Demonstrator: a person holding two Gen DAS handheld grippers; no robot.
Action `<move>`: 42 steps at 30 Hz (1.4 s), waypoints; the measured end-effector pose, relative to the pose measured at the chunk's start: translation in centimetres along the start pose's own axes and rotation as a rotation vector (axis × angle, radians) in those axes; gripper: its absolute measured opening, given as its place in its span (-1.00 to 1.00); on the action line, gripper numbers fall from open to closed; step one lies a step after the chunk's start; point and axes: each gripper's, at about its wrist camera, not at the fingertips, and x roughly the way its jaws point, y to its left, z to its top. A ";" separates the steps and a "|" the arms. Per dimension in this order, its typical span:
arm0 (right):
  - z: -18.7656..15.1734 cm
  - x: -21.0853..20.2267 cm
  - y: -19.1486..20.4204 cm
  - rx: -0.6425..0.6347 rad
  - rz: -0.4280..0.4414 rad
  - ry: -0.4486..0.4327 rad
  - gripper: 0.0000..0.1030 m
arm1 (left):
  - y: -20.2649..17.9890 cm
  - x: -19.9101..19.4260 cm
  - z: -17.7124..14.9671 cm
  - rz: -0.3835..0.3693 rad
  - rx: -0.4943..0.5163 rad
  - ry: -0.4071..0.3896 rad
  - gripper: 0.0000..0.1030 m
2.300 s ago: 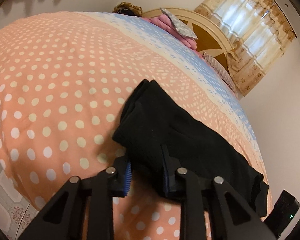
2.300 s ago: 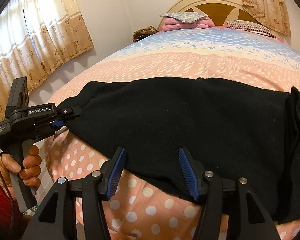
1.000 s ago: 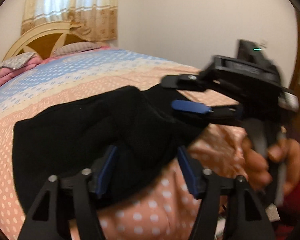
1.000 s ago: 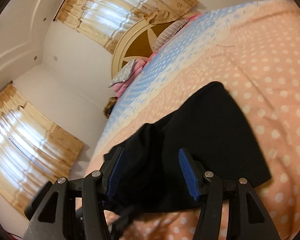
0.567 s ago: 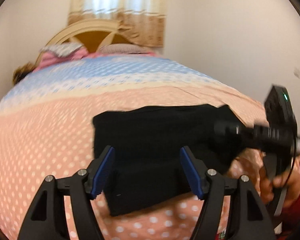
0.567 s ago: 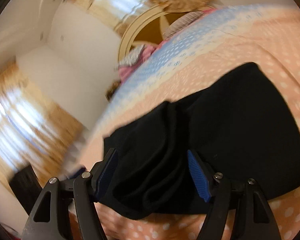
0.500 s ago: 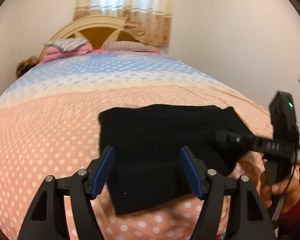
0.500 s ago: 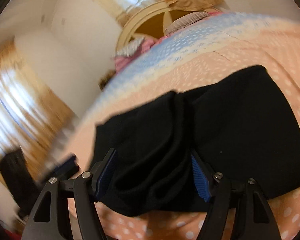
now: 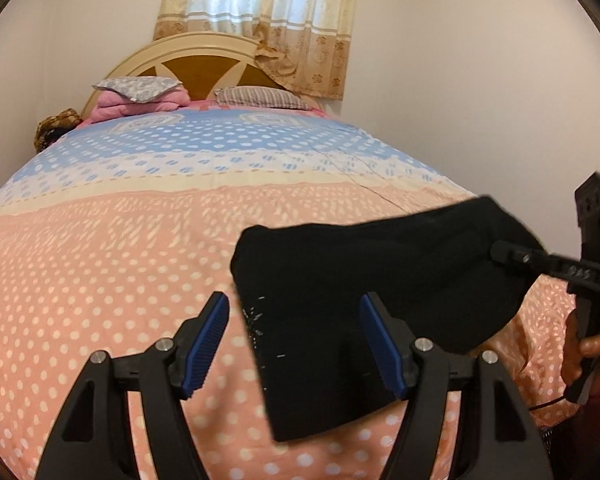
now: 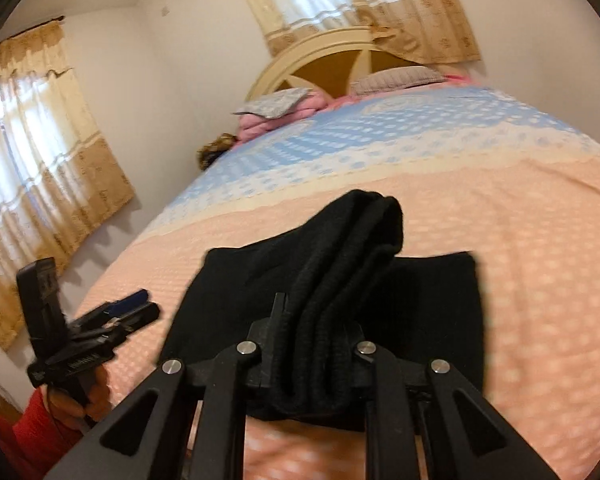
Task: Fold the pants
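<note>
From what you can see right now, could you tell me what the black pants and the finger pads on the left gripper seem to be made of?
The pants: soft matte knit, apparently fleece or cotton; they bunch in ribbed folds, with pale lint specks on them. The left gripper has pads that look like blue ridged rubber or soft plastic.

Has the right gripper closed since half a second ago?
Yes. The right gripper, open around the pants then, is now shut on a bunched fold, lifted off the bedspread.
</note>
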 end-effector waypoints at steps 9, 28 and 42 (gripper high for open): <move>-3.7 2.4 -6.4 0.115 -0.058 0.023 -0.58 | -2.0 3.4 -1.9 0.036 0.038 0.094 0.37; -5.2 -1.7 -0.9 -0.084 -0.206 0.066 -0.51 | -3.9 3.2 -2.7 0.078 0.119 0.078 0.37; 0.2 -2.8 -2.1 -0.070 -0.246 -0.086 -0.57 | -1.4 0.9 1.9 0.103 0.015 0.002 0.67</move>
